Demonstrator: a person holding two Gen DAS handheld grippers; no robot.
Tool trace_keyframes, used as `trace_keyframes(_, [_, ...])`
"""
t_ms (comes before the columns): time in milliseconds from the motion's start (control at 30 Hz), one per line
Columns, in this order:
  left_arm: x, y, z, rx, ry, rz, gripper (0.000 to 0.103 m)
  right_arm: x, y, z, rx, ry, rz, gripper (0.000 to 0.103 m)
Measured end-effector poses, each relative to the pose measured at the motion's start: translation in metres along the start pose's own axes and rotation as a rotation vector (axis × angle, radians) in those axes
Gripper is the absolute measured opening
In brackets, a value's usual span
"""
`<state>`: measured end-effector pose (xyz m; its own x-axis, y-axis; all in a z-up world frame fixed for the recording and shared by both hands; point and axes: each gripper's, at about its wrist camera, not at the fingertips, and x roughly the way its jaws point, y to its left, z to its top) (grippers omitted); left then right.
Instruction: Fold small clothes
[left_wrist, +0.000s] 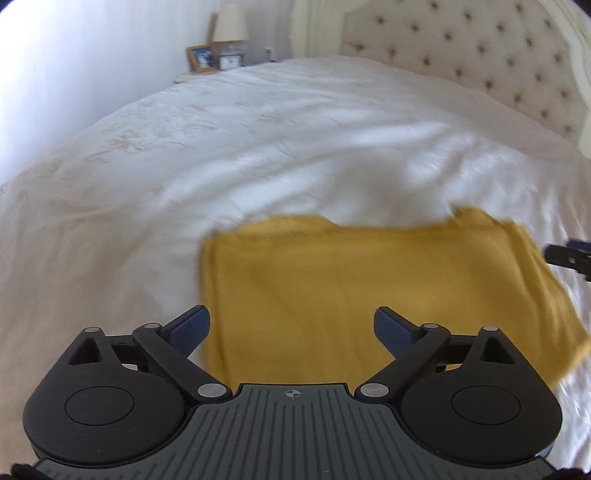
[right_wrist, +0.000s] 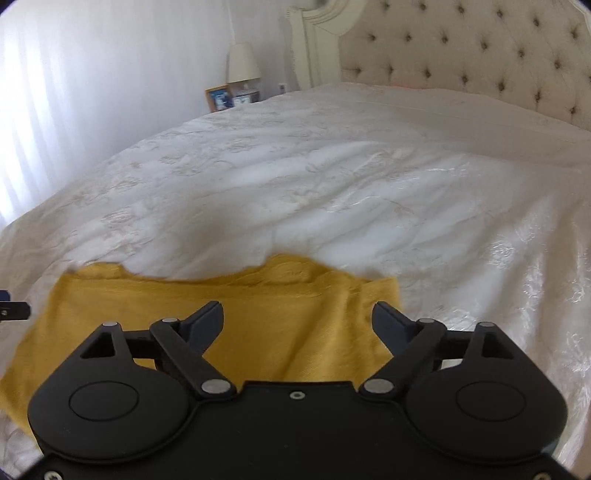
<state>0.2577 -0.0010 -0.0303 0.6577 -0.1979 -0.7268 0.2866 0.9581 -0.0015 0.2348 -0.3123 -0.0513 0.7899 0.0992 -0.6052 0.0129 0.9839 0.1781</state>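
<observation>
A mustard-yellow garment (left_wrist: 351, 291) lies folded into a rough rectangle on a white bedspread (left_wrist: 258, 147). My left gripper (left_wrist: 291, 325) hovers over its near left part, jaws wide open, nothing between the fingers. In the right wrist view the same yellow garment (right_wrist: 258, 314) lies under my right gripper (right_wrist: 297, 319), which is open too and holds nothing. Its far edge is wavy and uneven. The tip of the right gripper (left_wrist: 569, 256) shows at the right edge of the left wrist view, beside the garment's right end. A tip of the left gripper (right_wrist: 13, 308) shows at the left edge of the right wrist view.
A tufted cream headboard (right_wrist: 480, 55) stands at the far end of the bed. A bedside table holds a lamp (left_wrist: 231, 24), a framed photo (left_wrist: 201, 59) and a small clock. White curtains (right_wrist: 74, 92) hang along the left side. Bedspread stretches beyond the garment.
</observation>
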Motion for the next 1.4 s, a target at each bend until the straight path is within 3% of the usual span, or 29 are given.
trace_keyframes(133, [-0.006,-0.036,-0.022,0.076,0.016,0.014,0.097,-0.018,0.043,-0.024,-0.077,0.02,0.054,0.09])
trace_keyframes(300, [0.013,-0.052,-0.05,0.125,0.124,0.067,0.097,-0.015,0.075,-0.058,-0.147,0.099,0.051,0.09])
trace_keyframes(367, [0.021,-0.05,-0.06,0.114,0.161,0.067,0.099,-0.011,0.078,-0.071,-0.154,0.144,0.025,0.09])
trace_keyframes(467, [0.024,-0.04,-0.07,0.057,0.149,0.051,0.103,-0.009,0.079,-0.094,-0.175,0.189,-0.001,0.091])
trace_keyframes(733, [0.031,-0.04,-0.068,0.03,0.169,0.057,0.103,-0.011,0.075,-0.116,-0.142,0.141,-0.015,0.102])
trace_keyframes(1067, [0.026,-0.046,-0.076,0.028,0.134,0.078,0.103,-0.014,0.07,-0.132,-0.125,0.051,0.003,0.102])
trace_keyframes(1400, [0.015,-0.042,-0.071,0.023,0.122,0.053,0.101,-0.016,0.065,-0.137,-0.101,0.001,0.031,0.103])
